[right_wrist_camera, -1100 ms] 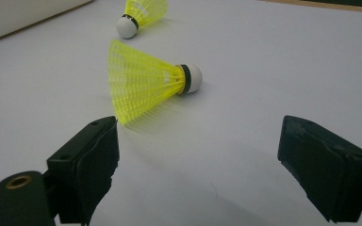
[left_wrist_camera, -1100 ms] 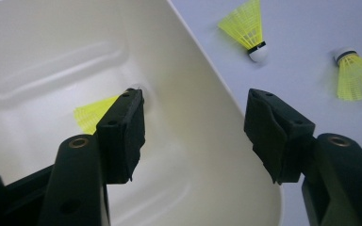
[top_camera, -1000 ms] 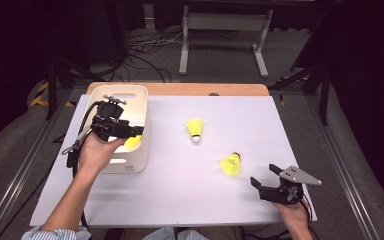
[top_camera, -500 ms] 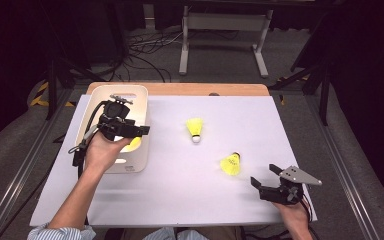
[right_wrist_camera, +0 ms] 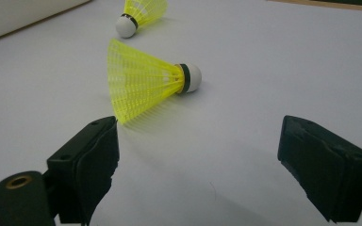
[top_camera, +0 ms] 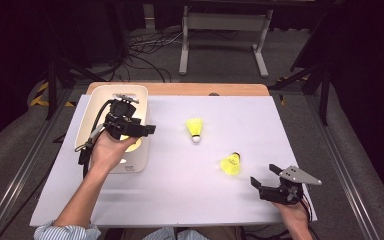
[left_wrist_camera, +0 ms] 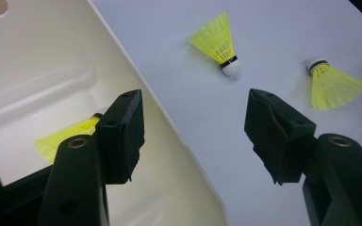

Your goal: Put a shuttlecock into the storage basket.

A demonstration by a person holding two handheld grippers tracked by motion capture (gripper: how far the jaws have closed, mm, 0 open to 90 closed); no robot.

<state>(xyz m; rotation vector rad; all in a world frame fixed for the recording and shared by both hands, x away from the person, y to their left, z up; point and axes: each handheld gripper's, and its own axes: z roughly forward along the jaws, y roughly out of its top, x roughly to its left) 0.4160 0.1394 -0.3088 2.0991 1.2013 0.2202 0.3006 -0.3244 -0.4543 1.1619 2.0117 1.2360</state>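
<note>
A cream bin (top_camera: 98, 100) stands at the table's left with one yellow shuttlecock (top_camera: 133, 145) lying inside. My left gripper (top_camera: 149, 129) hovers open across the bin's right rim, holding nothing. In the left gripper view one jaw of that gripper (left_wrist_camera: 193, 127) is over the bin wall (left_wrist_camera: 169, 136) and the shuttlecock in the bin (left_wrist_camera: 66, 136), the other over the sheet. Two more shuttlecocks lie on the white sheet, one mid-table (top_camera: 195, 128) and one nearer the right (top_camera: 231, 164). My right gripper (top_camera: 263, 174) rests open just behind that nearer shuttlecock (right_wrist_camera: 143, 80), apart from it.
A white sheet (top_camera: 180, 200) covers the tabletop, with a strip of bare wood (top_camera: 205, 89) along the far edge. Beyond the table are a metal stand's legs (top_camera: 225, 30) and cables on the floor. A forearm comes in from the bottom on each side.
My left gripper has drifted a little to the right, from over the bin toward its right rim. The right gripper and the shuttlecocks have stayed put.
</note>
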